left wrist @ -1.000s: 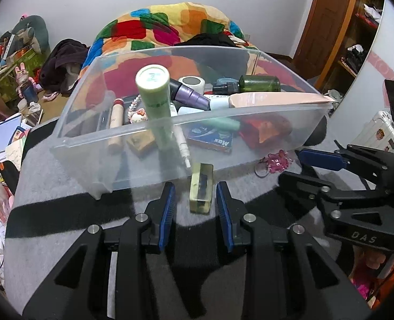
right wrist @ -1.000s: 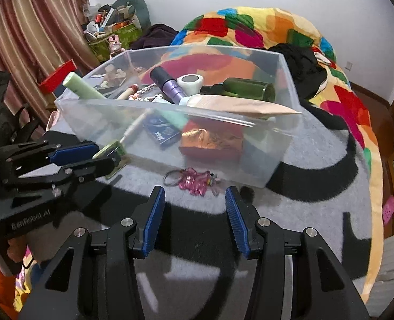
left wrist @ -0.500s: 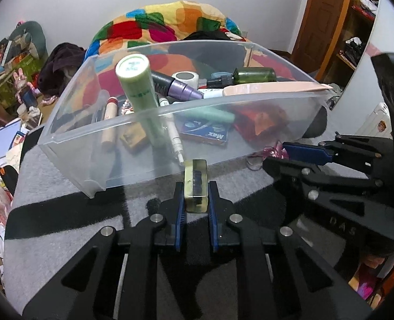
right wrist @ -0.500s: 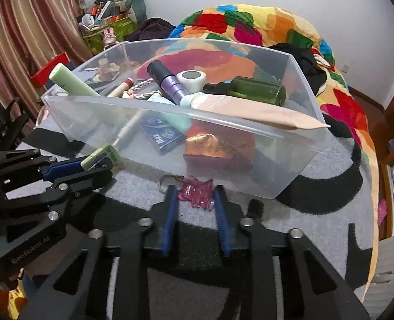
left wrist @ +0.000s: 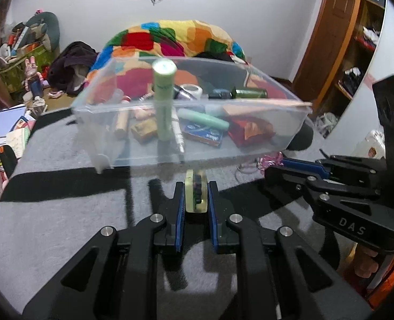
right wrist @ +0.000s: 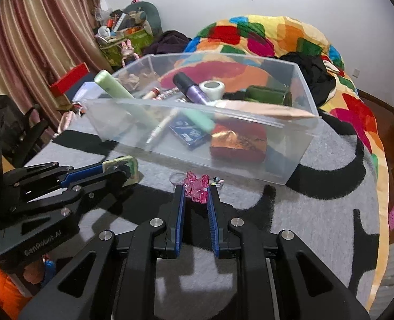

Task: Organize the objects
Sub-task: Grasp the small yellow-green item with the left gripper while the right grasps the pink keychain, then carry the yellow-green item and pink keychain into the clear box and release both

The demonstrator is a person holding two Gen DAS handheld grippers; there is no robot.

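Bedroom clutter fills the background: a white wall, striped curtains, and a bright patchwork quilt (right wrist: 263, 37) heaped on a bed. Nearer, a grey-and-black fuzzy blanket (right wrist: 317, 213) covers the surface where the work happens. On it sits a clear plastic bin (left wrist: 133, 133) holding loose toiletries — a pale green tube (left wrist: 163, 101) propped upright against the near wall, a purple bottle (right wrist: 191, 90), a dark green bottle (right wrist: 269, 96), a roll of white tape (right wrist: 211, 88), a blue packet (right wrist: 189, 133) and a red foil pouch (right wrist: 237, 144). The left tool (left wrist: 196, 200) is clamped on a small yellowish translucent block (left wrist: 196, 194) with dark contents, just in front of the bin's near wall. The right tool (right wrist: 196, 200) pinches a pink translucent keychain charm (right wrist: 195, 185) between its blue pads, its metal ring trailing on the blanket beside the bin — its jaws are closing further. Both tools sit side by side, close together, angled down toward the blanket.
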